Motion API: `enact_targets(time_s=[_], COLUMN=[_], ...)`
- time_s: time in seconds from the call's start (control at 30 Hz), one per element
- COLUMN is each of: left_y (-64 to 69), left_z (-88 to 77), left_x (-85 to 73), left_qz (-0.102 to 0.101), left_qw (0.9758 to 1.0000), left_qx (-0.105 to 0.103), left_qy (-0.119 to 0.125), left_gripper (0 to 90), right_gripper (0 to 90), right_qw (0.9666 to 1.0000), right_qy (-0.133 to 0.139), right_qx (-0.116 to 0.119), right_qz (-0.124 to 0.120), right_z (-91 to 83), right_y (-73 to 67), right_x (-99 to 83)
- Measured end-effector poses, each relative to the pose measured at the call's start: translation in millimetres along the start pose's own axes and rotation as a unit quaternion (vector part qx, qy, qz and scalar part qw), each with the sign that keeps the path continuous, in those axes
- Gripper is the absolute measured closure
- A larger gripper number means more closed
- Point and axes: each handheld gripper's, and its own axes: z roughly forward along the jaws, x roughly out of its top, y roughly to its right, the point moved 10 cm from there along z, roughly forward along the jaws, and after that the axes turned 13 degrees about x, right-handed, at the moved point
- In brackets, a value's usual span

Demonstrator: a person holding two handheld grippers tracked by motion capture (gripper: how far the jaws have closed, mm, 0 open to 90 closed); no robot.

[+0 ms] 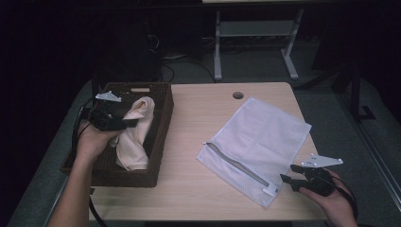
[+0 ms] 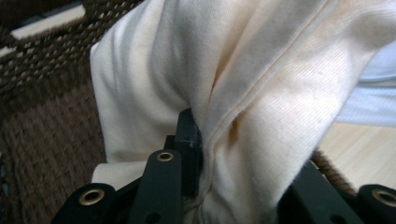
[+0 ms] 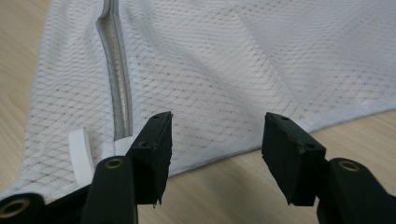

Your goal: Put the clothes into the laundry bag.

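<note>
The person's left forearm comes up along the table's left edge, hand wrapped round the left gripper (image 1: 128, 123), which is lifted over the dark woven basket (image 1: 163, 127) and points across it toward the middle of the table. Its jaws are clamped on a fold of a cream cloth (image 1: 135, 135); in the left gripper view the cloth (image 2: 243, 93) bunches between the black jaws and drapes over them. The rest of the cloth hangs down into the basket, its lower end lying on the basket floor.

The right hand (image 1: 331, 201) sits low at the table's near right corner, holding the right gripper (image 1: 288, 176) level and aimed at the near corner of a white mesh bag (image 1: 257, 139). Its jaws stand apart with nothing between them, stopping just short of the bag's edge; in the right gripper view the bag's grey zipper (image 3: 116, 74) runs away from the left jaw, with a small white tab (image 3: 81, 156) beside it.

I can read no writing or label on anything.

The bag lies flat and tilted on the light wooden table (image 1: 198, 123), well apart from the basket. A round cable hole (image 1: 238, 95) sits near the far edge, and a white table frame (image 1: 255, 42) stands on the floor beyond.
</note>
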Motion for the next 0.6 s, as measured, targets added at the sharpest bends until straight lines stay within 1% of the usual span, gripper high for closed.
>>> enact_targets(time_s=[0.03,0.07,0.13,0.3,0.33,0.37,0.43,0.5,0.6], left_y=[3.4,3.4,8.1,14.1,14.1,17.3,21.0,25.3,31.5], left_z=[-4.2,-4.2,-11.1,-22.8,-22.8,-27.8,-32.1,-36.4,-41.5], left_x=[5.3,5.3,14.1,29.9,29.9,37.3,43.7,50.6,60.2], left_qz=[0.002,0.002,0.009,0.01,0.01,0.014,0.012,0.014,0.022], left_qw=[1.0,1.0,0.9998,0.9991,0.9991,0.9987,0.998,0.9973,0.9967], left_qx=[-0.005,-0.005,-0.01,-0.021,-0.021,-0.026,-0.034,-0.042,-0.045], left_qy=[0.007,0.007,0.016,0.034,0.034,0.041,0.051,0.059,0.065], left_gripper=[72.1,72.2,72.3,72.5,72.5,72.5,72.5,72.5,72.5], right_gripper=[42.5,42.5,42.5,42.5,42.5,42.5,42.5,42.4,42.5], right_qw=[1.0,1.0,1.0,1.0,1.0,1.0,1.0,1.0,1.0], right_qy=[0.0,0.0,0.0,-0.001,-0.001,-0.001,-0.001,-0.001,0.0], right_qx=[0.0,0.0,0.001,0.001,0.001,0.001,0.001,0.001,0.0], right_qz=[0.001,0.001,0.0,0.0,0.0,0.0,-0.001,-0.001,-0.001], right_z=[0.0,0.0,0.2,0.4,0.4,0.5,0.4,0.4,0.3], right_y=[-0.2,-0.3,-0.3,-0.6,-0.6,-0.6,-0.3,-0.2,0.2], right_x=[0.1,0.1,0.1,0.2,0.2,0.3,0.3,0.3,0.4])
